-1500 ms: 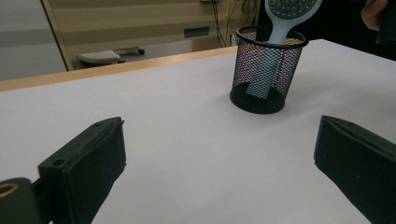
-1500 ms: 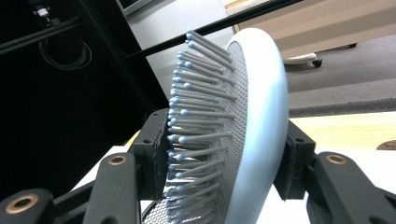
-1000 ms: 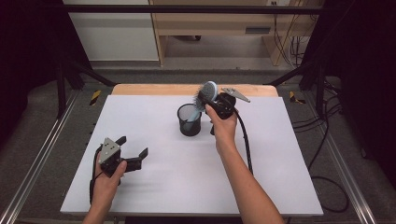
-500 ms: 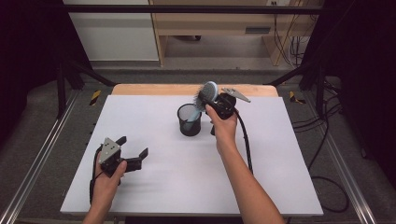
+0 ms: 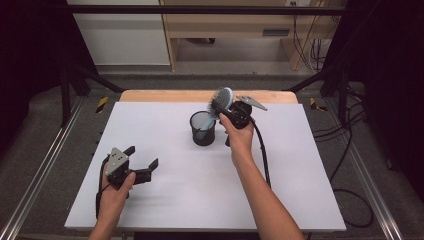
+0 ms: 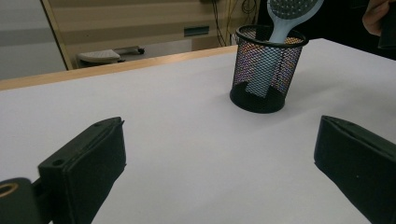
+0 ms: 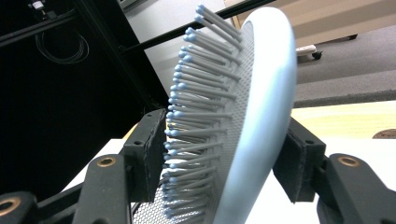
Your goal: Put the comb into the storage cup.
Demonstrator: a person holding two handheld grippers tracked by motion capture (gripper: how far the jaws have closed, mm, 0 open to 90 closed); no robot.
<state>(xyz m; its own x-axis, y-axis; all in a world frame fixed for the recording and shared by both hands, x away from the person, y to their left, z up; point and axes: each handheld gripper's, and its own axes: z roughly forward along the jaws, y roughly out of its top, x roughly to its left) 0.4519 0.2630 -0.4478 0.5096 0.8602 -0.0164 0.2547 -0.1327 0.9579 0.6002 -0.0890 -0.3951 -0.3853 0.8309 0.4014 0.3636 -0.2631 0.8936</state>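
Observation:
A pale blue hairbrush [image 5: 223, 97] stands tilted with its handle down inside a black mesh cup [image 5: 203, 128] at the back middle of the white table [image 5: 300, 165]. My right gripper [image 5: 220, 106] is around the brush head [image 7: 261, 116]. Its jaws have just been opening: the bristles look unbent beside one pad and the brush back lies by the other. My left gripper [image 5: 143, 156] rests at the front left, open and with nothing in it. In the left gripper view the cup [image 6: 267, 70] and brush [image 6: 289, 11] sit beyond the wide jaws [image 6: 219, 158].
The right gripper's cable [image 5: 262, 150] trails along the forearm over the table. A wooden strip [image 5: 165, 95] edges the table's back. Metal rails [image 5: 35, 180] run along both sides, and dark frame posts stand behind.

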